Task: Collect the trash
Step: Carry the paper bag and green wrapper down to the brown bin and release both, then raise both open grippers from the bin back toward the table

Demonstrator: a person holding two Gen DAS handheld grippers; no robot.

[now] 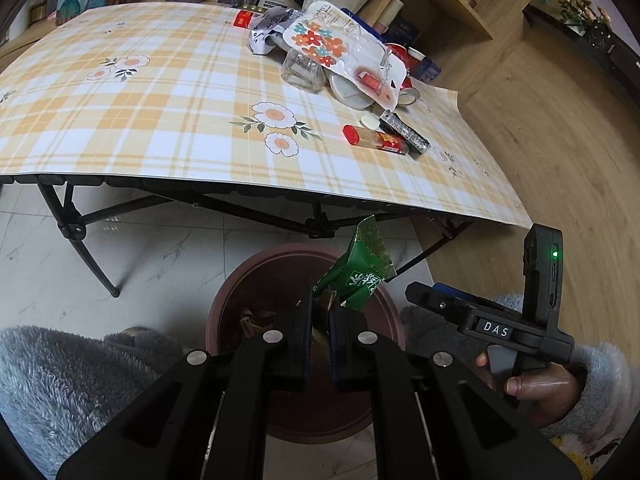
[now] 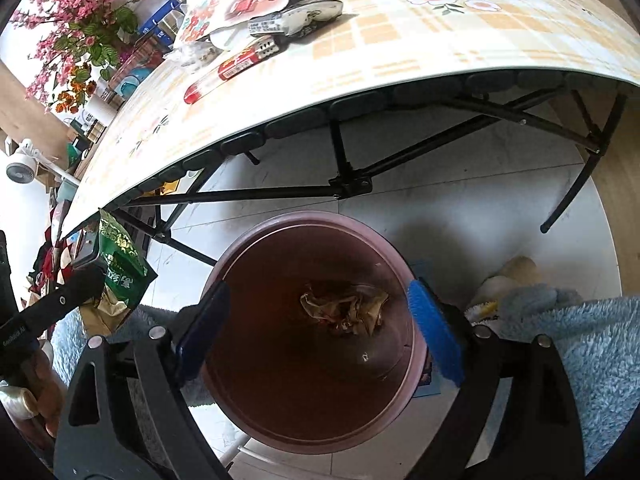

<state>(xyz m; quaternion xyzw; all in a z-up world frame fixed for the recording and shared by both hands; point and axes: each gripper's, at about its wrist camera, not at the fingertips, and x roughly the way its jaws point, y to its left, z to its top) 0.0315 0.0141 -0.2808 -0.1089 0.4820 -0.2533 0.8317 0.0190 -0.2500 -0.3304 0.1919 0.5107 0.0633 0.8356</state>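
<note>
My left gripper (image 1: 321, 308) is shut on the lower end of a green foil packet (image 1: 360, 272), which sticks up and to the right over the rim of a round reddish-brown bin (image 1: 256, 258) on the floor. In the right wrist view the same green packet (image 2: 120, 264) hangs at the left, beside the bin (image 2: 280, 216). My right gripper (image 2: 320, 320) stands wide open above the bin's mouth with nothing between its blue pads (image 2: 434, 320). A crumpled brownish wrapper (image 2: 344, 312) lies at the bottom of the bin.
The plaid-covered folding table (image 1: 120, 120) stands just beyond the bin, its black legs (image 2: 344, 152) close to it. On it lie a red-capped tube (image 1: 376, 140), a dark stick packet (image 1: 404, 132), a flower-print plastic pack (image 1: 340, 52), a glass jar (image 1: 300, 68). A hand (image 1: 536, 384) and fluffy sleeves flank the bin.
</note>
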